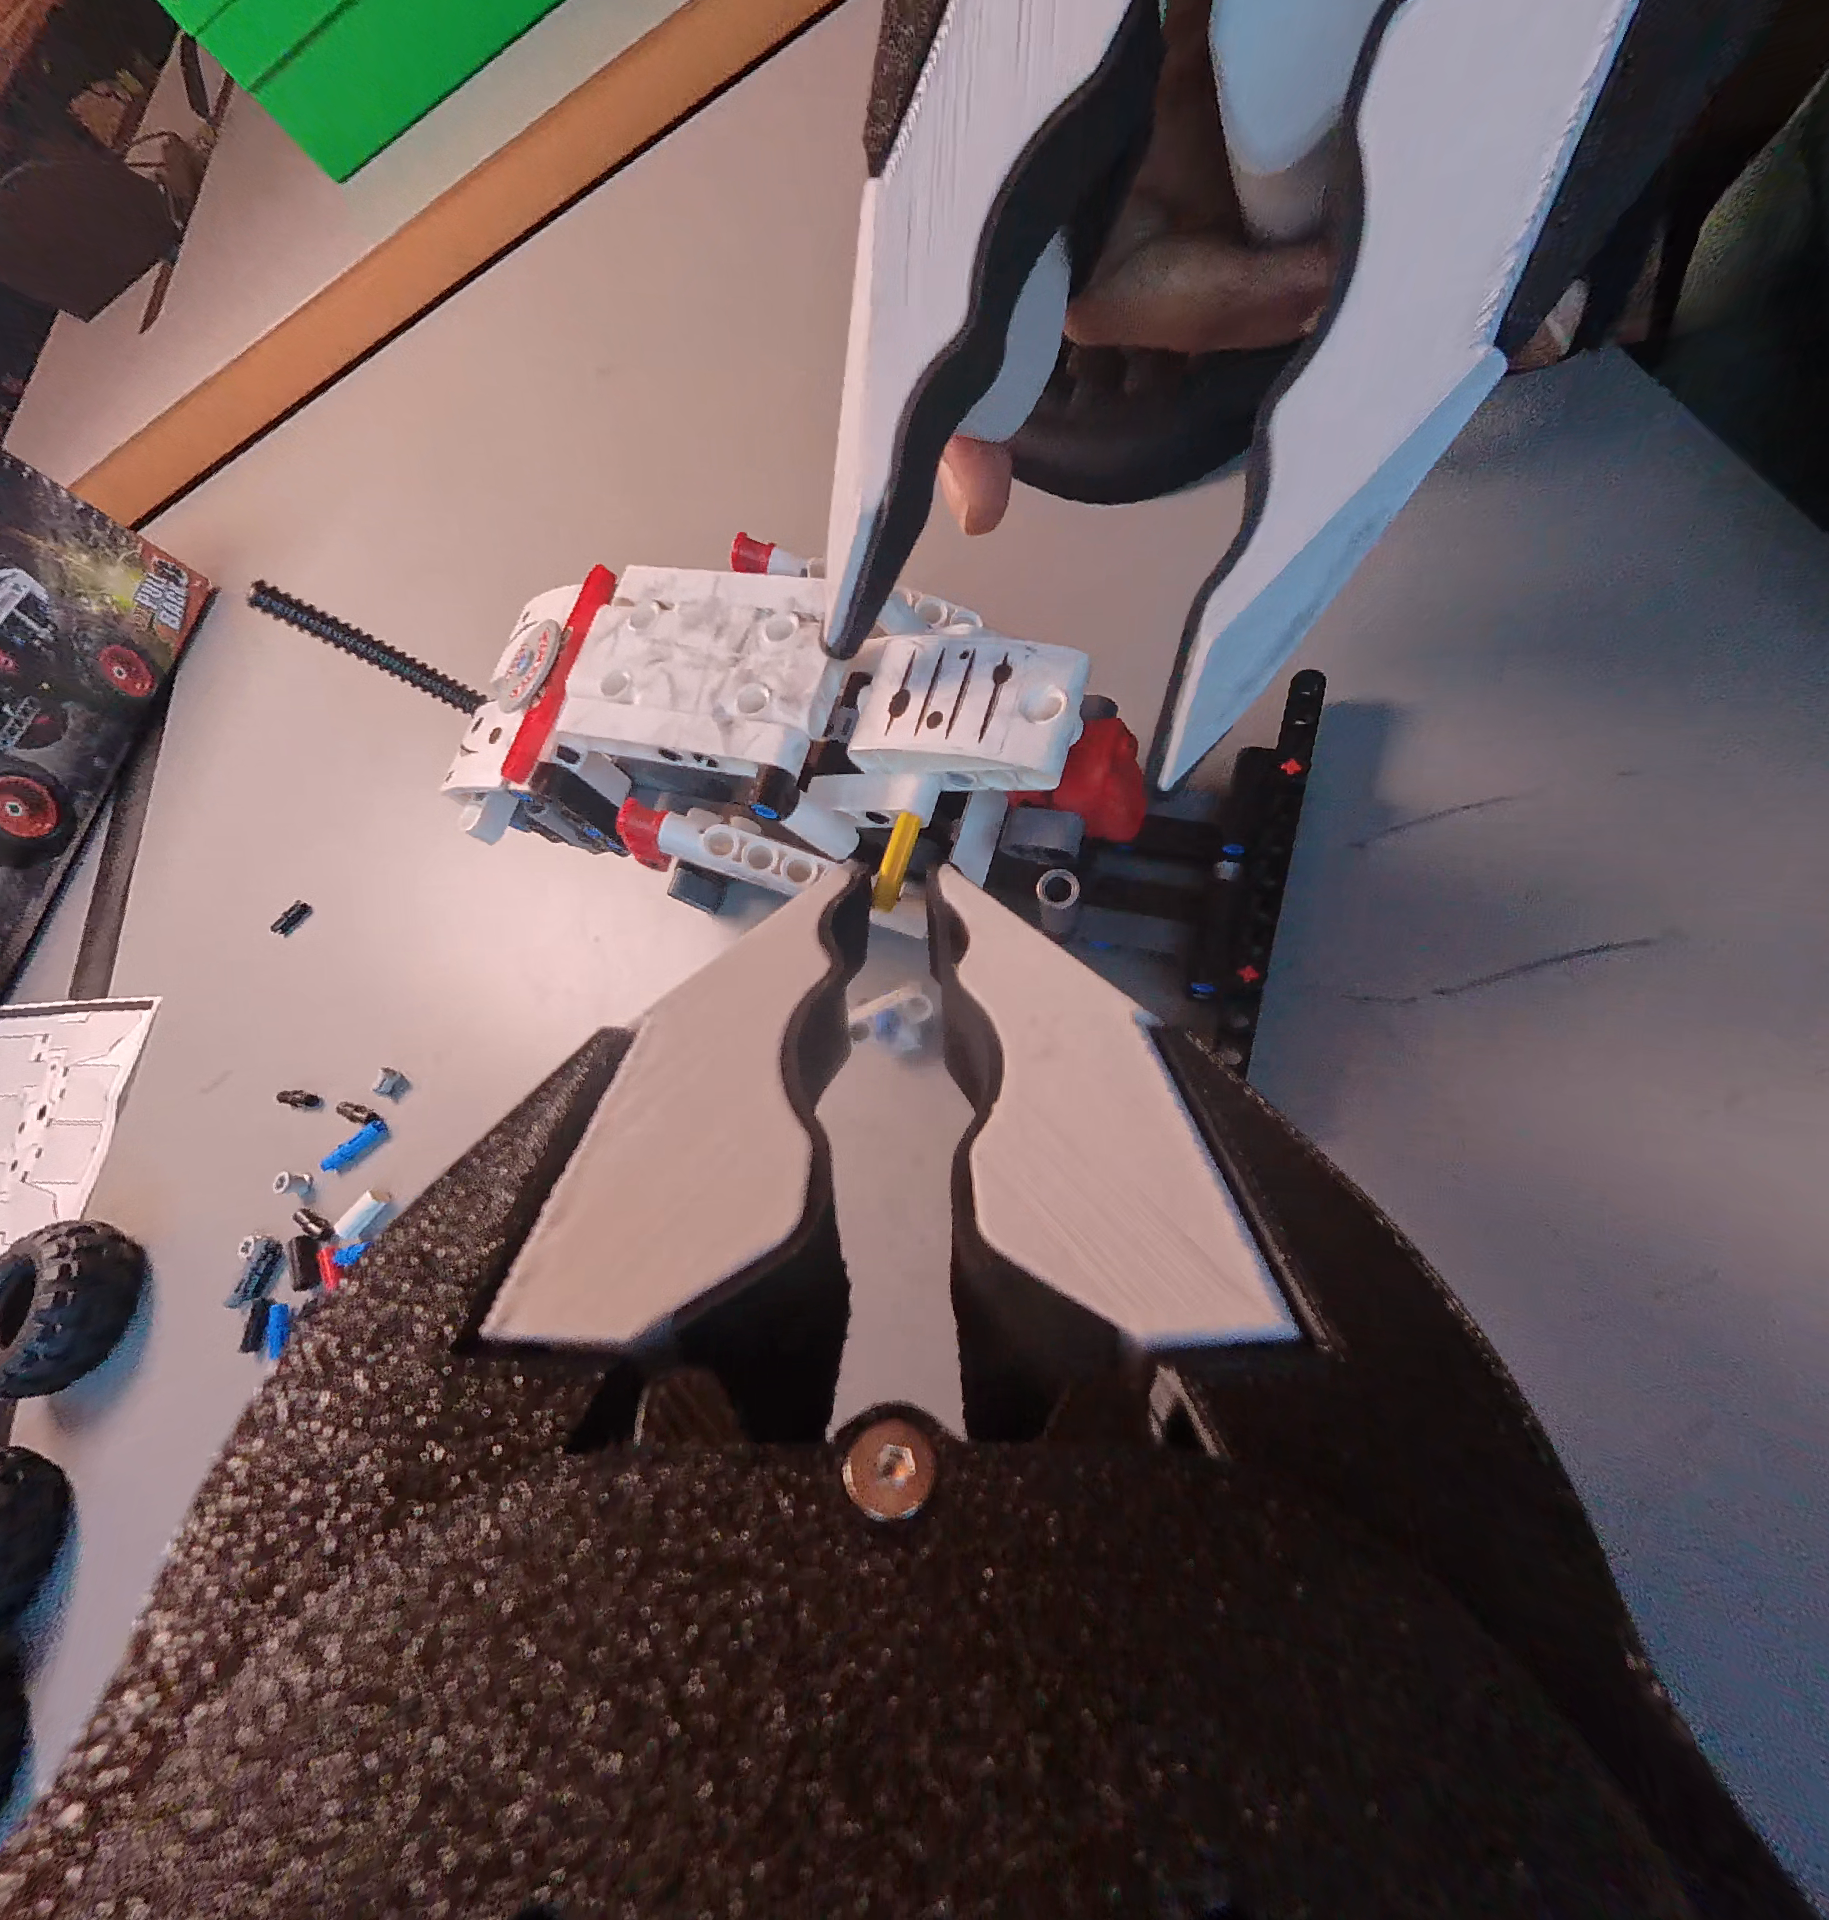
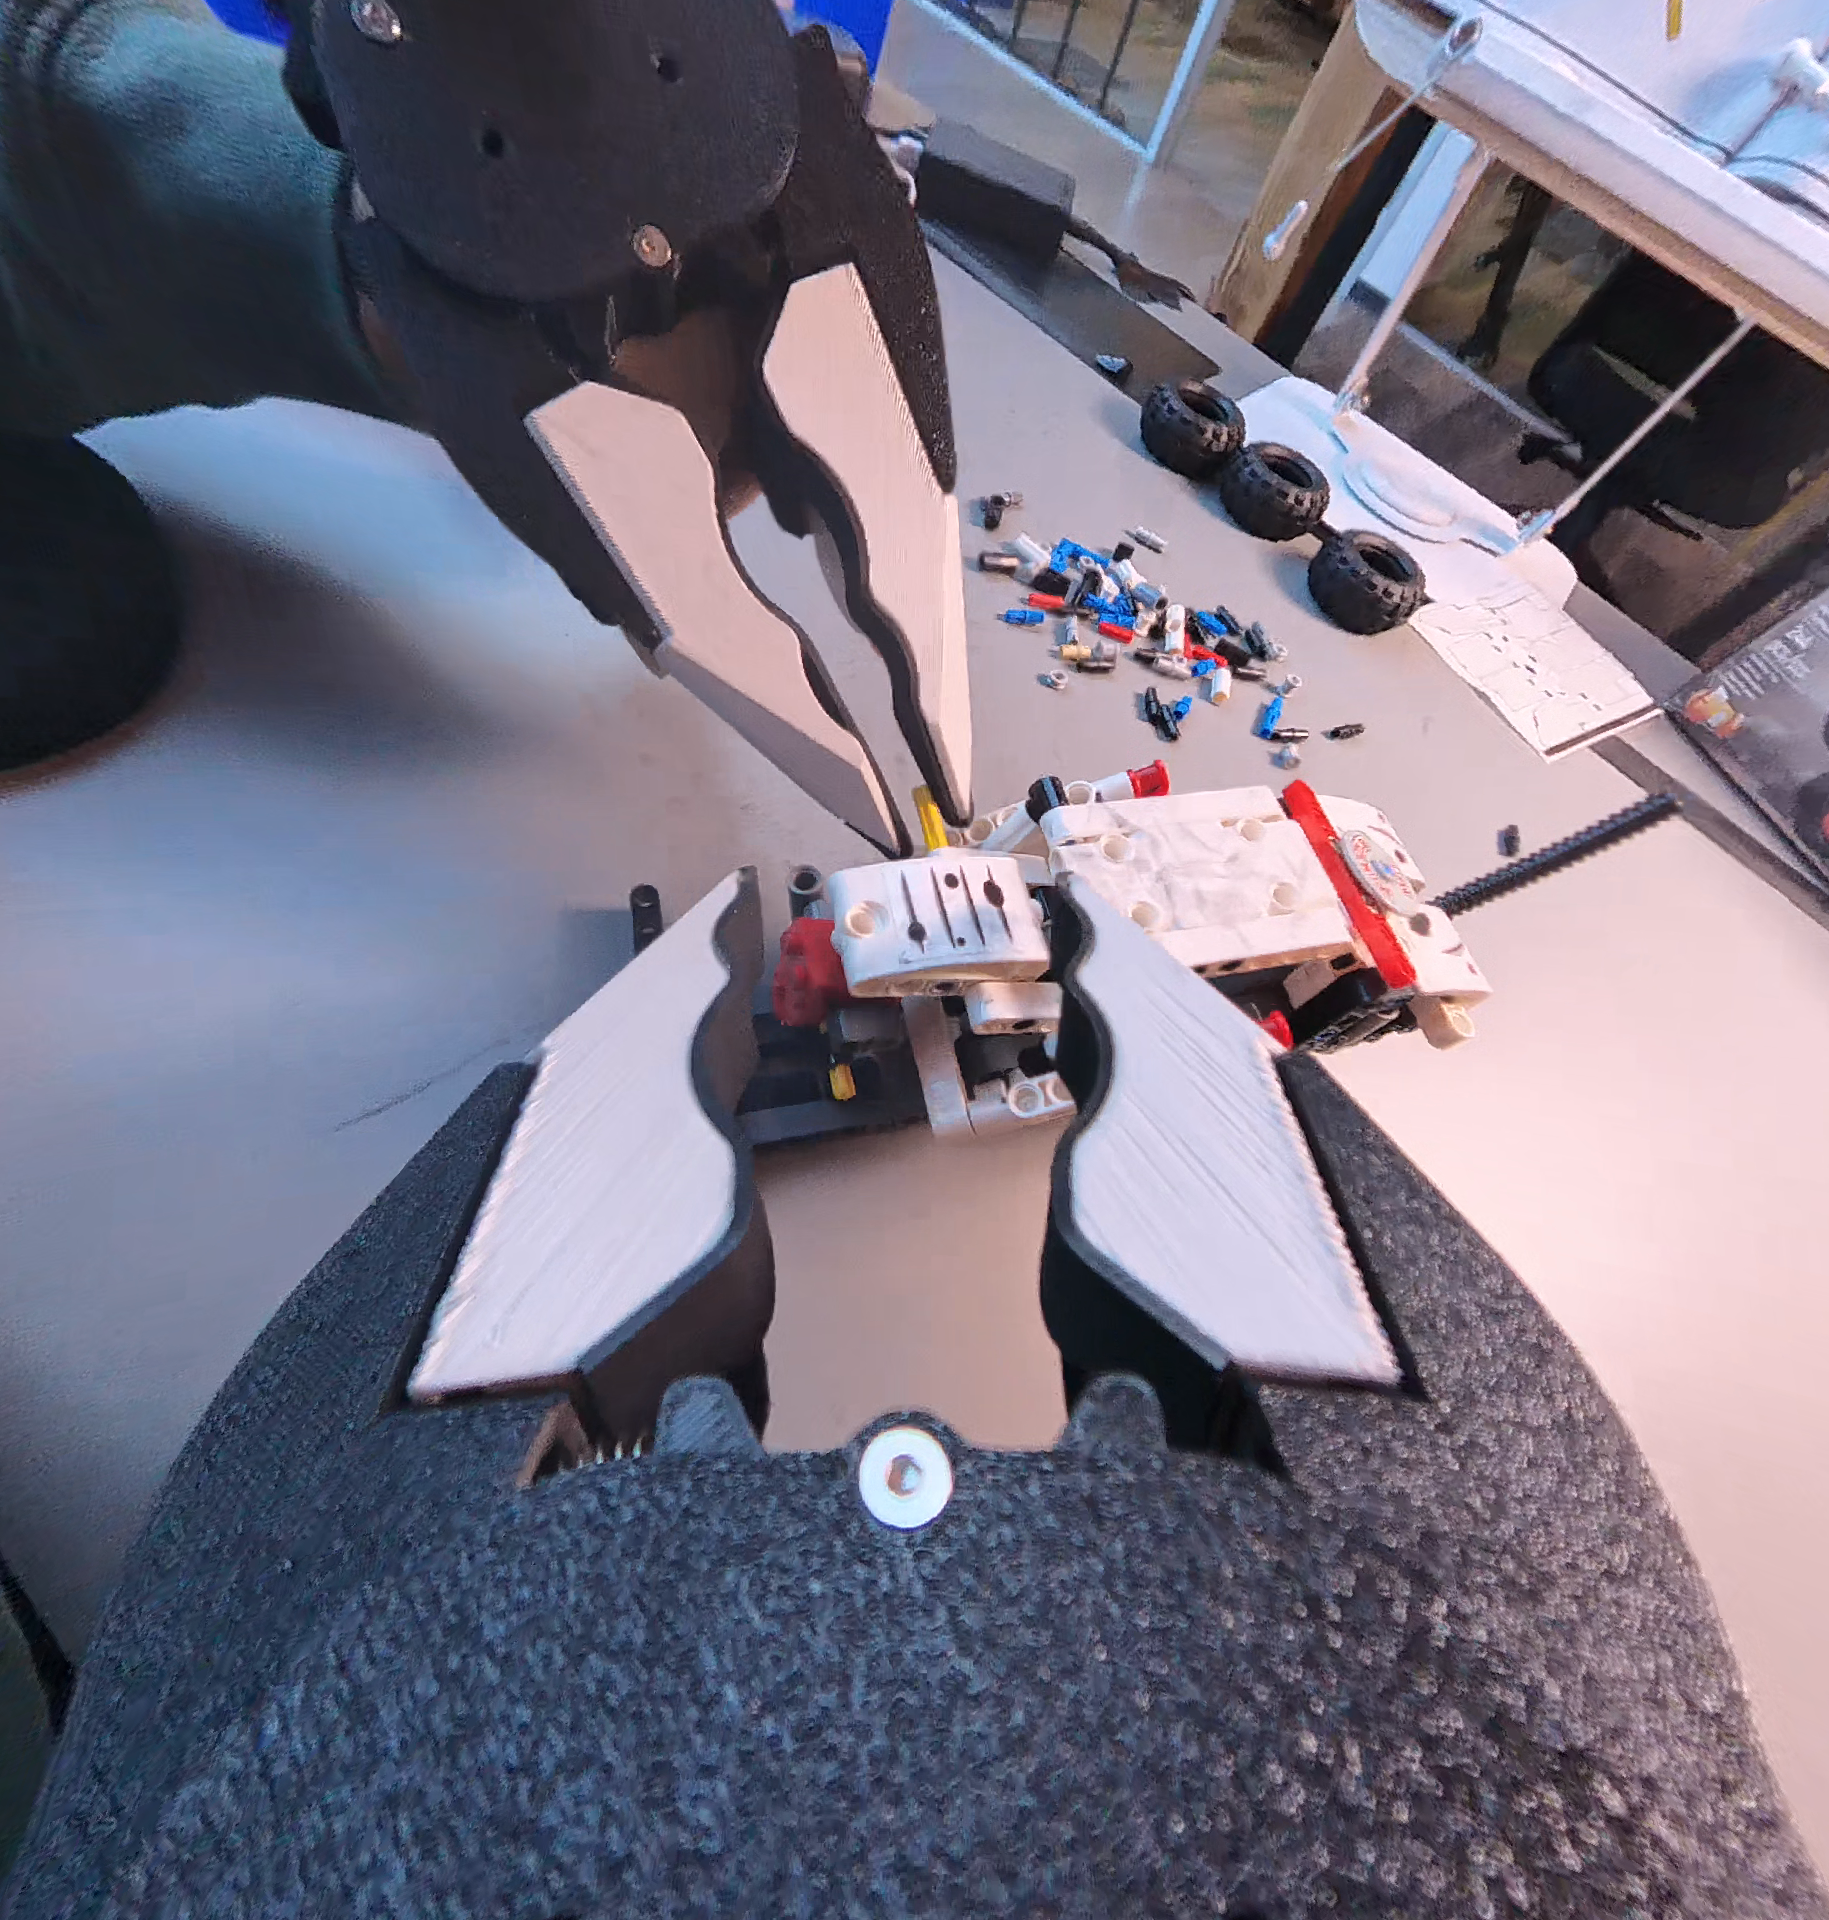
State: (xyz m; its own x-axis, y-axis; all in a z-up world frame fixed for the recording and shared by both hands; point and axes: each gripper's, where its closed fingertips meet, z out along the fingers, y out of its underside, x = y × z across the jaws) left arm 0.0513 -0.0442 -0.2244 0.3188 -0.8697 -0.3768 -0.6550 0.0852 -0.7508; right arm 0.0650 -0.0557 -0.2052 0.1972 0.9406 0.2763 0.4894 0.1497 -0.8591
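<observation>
Left tongs (image 1: 897,878) pinch a yellow pin (image 1: 895,858) on the toy truck chassis (image 1: 785,717). Right tongs (image 2: 905,899) spread wide, straddling its white hood panel (image 2: 936,925). Loose pins (image 2: 1149,623) and tyres (image 2: 1274,488) at 1 o'clock on the desk (image 2: 1512,1195).

Toy truck (image 2: 1149,935) on table (image 2: 1512,1195); loose parts (image 2: 1149,623) behind.

Probably an office or hobby room used for model building: a pale grey worktop (image 2: 1512,1195) carries a half-built white and red brick truck (image 2: 1149,914), a scatter of small pins (image 2: 1138,623), 3 knobby black tyres (image 2: 1274,488), a printed instruction sheet (image 2: 1533,665) and the kit's box (image 1: 27,717).
</observation>
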